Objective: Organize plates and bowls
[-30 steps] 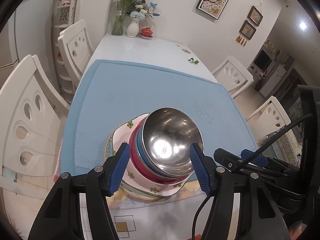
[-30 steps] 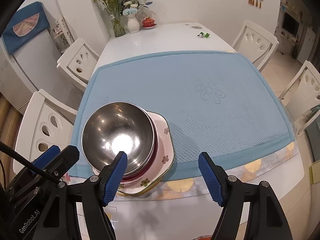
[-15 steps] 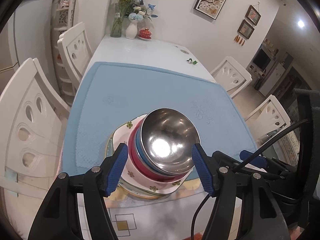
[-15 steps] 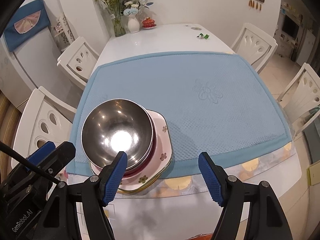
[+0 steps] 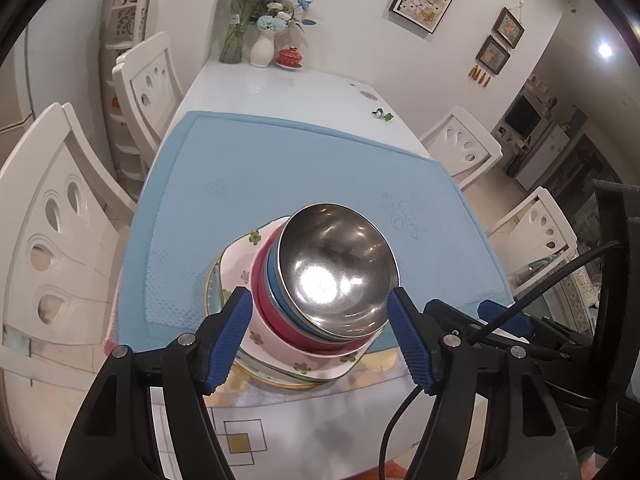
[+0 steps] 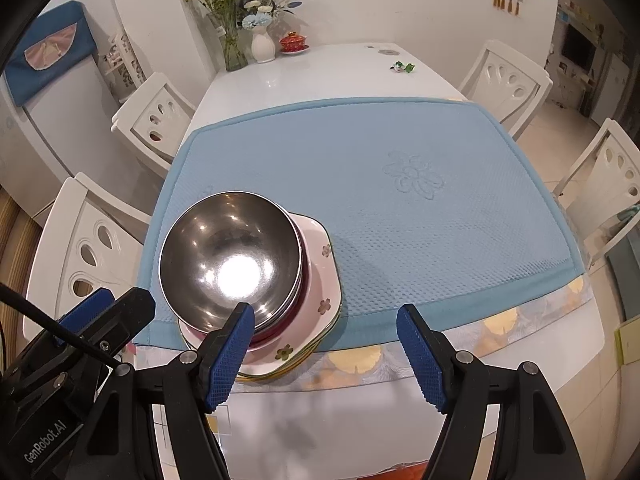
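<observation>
Steel on top: a shiny steel bowl (image 5: 336, 272) crowns the stack, its inside throwing back a bright glare. White lettering reading "GenRobot.AI" runs along the black body of the left gripper (image 6: 86, 322) as seen from the right wrist, the only writing legible anywhere. Under the steel bowl sits a blue bowl (image 5: 274, 276), then a red bowl (image 5: 260, 284), all nested. They rest on a pale pink plate (image 6: 320, 280) with small painted flowers and scalloped corners, and a gold-rimmed plate (image 5: 214, 292) peeks out beneath it. The whole stack stands at the near left corner of the blue mat (image 6: 400, 200), partly hanging over the mat's near edge onto the white table (image 6: 320, 72). Left gripper (image 5: 320, 336) hovers with its blue pads spread wide either side of the stack, touching nothing. Right gripper (image 6: 324, 356) is also spread wide and empty, just right of the stack, its left pad in front of the steel bowl's rim.
</observation>
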A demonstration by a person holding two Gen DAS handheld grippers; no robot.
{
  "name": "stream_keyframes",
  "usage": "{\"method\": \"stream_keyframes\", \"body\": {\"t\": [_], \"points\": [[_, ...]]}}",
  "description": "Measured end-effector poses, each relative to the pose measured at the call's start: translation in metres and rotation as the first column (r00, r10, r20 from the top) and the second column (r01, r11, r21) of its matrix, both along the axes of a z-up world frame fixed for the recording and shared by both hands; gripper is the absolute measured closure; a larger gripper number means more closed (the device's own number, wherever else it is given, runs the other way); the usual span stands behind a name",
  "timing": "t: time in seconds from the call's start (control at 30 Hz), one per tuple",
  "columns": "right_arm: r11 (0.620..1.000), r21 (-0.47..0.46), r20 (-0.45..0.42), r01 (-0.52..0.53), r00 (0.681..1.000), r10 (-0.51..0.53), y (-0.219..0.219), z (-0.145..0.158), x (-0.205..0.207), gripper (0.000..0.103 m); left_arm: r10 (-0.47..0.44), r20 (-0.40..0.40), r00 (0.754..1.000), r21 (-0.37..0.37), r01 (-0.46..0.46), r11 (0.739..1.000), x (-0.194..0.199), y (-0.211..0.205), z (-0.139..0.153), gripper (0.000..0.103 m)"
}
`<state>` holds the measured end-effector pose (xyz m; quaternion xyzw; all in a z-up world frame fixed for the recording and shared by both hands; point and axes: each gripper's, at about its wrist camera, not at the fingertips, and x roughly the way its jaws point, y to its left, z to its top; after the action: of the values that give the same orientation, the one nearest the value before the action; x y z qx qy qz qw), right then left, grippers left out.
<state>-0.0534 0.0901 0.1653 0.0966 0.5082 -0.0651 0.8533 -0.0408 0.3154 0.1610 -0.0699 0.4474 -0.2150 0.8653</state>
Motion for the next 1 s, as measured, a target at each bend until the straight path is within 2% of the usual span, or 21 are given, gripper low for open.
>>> {"method": "stream_keyframes", "body": {"t": [0.6, 0.77, 1.0], "points": [[1.000, 0.017, -0.018, -0.001, 1.000, 0.002, 0.0012, -0.0045, -0.0031, 0.032, 0.004, -0.006, 1.000, -0.001, -0.004, 1.000, -0.0006, 0.0019, -0.0007, 0.035], [1.000, 0.017, -0.018, -0.009, 1.000, 0.009, 0.0019, -0.0045, -0.0031, 0.032, 0.040, 0.014, 0.999, 0.039, -0.040, 0.998, 0.0005, 0.0029, 0.0003, 0.035], [1.000, 0.007, -0.017, -0.014, 1.000, 0.015, 0.0062, -0.0043, -0.0018, 0.032, 0.054, 0.028, 0.998, 0.053, -0.056, 0.997, 0.0030, 0.0048, 0.0003, 0.035]]}}
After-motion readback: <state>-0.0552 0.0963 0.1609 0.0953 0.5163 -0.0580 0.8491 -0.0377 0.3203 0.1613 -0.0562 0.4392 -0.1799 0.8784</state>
